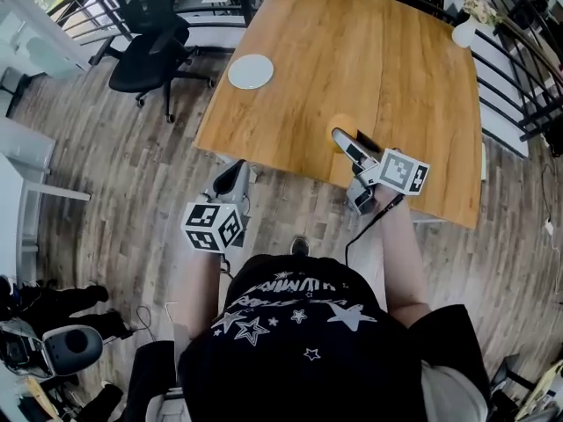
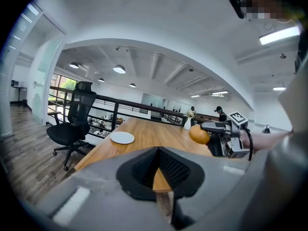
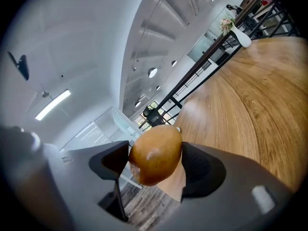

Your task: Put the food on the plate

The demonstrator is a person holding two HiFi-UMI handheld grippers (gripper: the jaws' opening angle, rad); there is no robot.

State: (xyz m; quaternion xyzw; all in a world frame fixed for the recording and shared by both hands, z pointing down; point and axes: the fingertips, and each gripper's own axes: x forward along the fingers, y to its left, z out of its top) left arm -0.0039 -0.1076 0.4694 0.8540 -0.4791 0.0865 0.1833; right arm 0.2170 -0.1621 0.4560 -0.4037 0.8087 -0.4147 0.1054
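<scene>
A round orange-brown piece of food (image 3: 155, 154) sits between the two black pads of my right gripper (image 3: 156, 163), which is shut on it. In the head view the food (image 1: 339, 127) hangs just above the near edge of the wooden table (image 1: 352, 51), with the right gripper (image 1: 345, 139) tilted up towards it. The white plate (image 1: 251, 71) lies bare near the table's left edge, far from the food. My left gripper (image 1: 233, 179) is below the table's near left corner, over the floor, shut with nothing in it (image 2: 158, 170). It looks at the plate (image 2: 122, 137) and the held food (image 2: 198, 134).
A black office chair (image 1: 149, 42) stands left of the table near the plate. A white vase (image 1: 464, 32) with flowers is at the table's far right corner. Black railings run behind the table. The floor is wood planks.
</scene>
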